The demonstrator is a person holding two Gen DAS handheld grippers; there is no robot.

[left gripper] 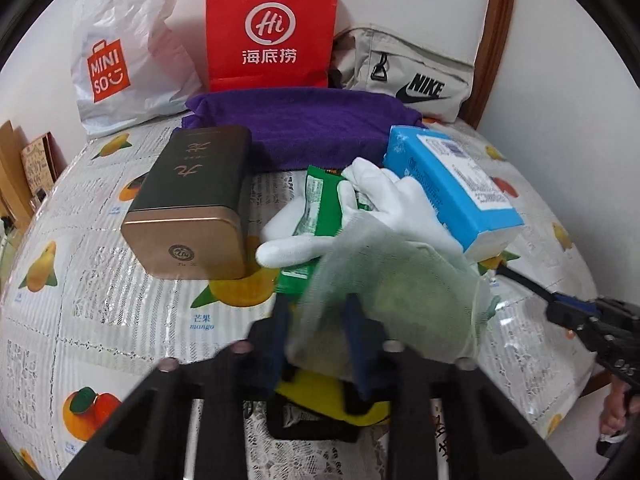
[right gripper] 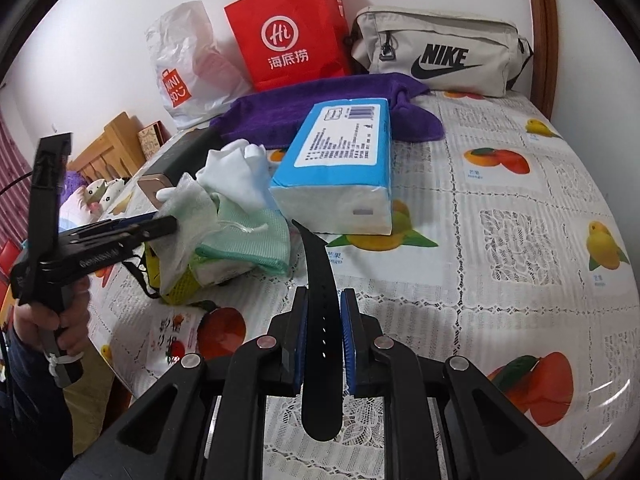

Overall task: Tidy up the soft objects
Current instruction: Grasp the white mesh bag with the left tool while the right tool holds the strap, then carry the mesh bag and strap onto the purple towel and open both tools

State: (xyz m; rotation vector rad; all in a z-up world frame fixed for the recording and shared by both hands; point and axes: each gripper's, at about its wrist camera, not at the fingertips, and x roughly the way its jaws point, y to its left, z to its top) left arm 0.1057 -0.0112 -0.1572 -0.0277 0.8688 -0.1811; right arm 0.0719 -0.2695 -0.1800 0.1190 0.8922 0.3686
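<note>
Near the middle of the tabletop [right gripper: 500,208], the left gripper [left gripper: 318,312] has its jaws pinched narrow on a flimsy white mesh pouch [left gripper: 384,276] that will sag and is best taken by its edge, while the right gripper [right gripper: 324,332] clamps a limp black strap [right gripper: 320,280] mid-length.

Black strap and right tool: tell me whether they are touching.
Touching. The right wrist view shows the black strap pinched between the blue pads of the right tool.
</note>
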